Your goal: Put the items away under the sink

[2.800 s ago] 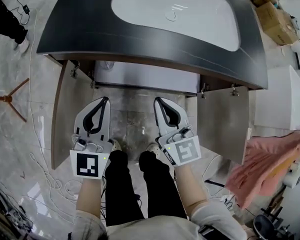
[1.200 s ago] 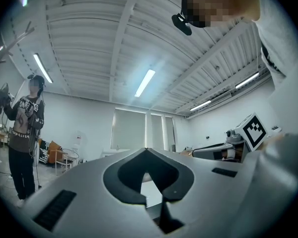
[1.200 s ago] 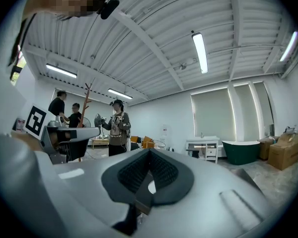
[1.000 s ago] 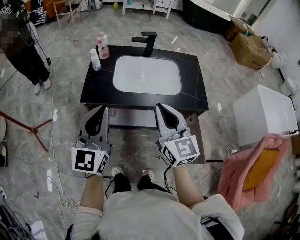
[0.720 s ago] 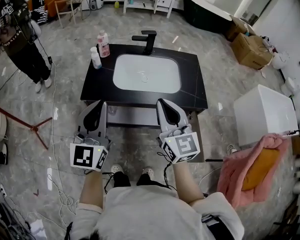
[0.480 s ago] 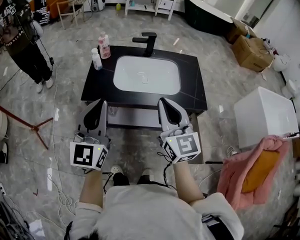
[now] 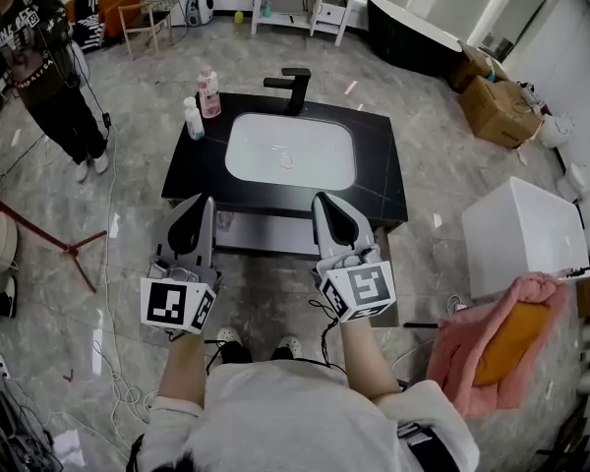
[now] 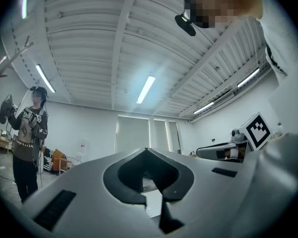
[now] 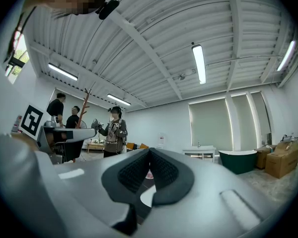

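Head view: pink bottle (image 7: pixel 208 92), label unreadable.

Bystander (image 7: pixel 34 52) far left; cardboard boxes (image 7: pixel 497 106) right; pink cloth (image 7: pixel 462 362) lower right

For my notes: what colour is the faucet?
Black; the faucet shows best in the head view.

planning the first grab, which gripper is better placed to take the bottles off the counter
Left, probably. The pink bottle and the white bottle stand on the countertop's left rear corner, on the left gripper's side. The right gripper would have to cross over the basin. Both are shut and empty.
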A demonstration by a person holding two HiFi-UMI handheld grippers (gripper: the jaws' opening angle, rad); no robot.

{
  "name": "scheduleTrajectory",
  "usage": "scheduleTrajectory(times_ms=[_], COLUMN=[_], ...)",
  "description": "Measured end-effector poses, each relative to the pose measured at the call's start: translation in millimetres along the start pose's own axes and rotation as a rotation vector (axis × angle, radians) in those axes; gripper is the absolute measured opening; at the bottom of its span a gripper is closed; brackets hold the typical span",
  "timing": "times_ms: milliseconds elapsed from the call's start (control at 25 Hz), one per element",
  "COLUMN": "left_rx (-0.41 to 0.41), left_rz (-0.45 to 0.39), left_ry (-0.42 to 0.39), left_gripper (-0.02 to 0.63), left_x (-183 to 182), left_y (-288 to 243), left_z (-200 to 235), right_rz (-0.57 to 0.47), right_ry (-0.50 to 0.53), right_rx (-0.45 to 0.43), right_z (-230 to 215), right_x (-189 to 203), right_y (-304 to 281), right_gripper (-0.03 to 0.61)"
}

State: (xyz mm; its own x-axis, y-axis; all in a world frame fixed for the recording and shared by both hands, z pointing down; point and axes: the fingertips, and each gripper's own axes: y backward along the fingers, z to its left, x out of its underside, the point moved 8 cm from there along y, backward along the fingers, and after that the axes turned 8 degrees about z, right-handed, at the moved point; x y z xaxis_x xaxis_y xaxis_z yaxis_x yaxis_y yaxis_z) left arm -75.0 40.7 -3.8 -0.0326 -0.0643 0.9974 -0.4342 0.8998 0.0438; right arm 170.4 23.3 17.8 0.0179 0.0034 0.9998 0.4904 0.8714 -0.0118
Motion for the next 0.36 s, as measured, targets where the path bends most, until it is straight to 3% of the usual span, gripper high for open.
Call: scheduleTrajectory(times_ms=[360], left_rx=[0.002], left_rz=[-0.002], left_ry=[0.009], left_gripper=[0.006], left_x=[-0.9], left_y=[2.1], left_z=[0.2], right_rz=[-0.006], right_ry=[0.005], right_rx=[-0.013], right_z=[4.2], right_x=[-2.4], right_y=[-1.2], right_gripper=[0.003])
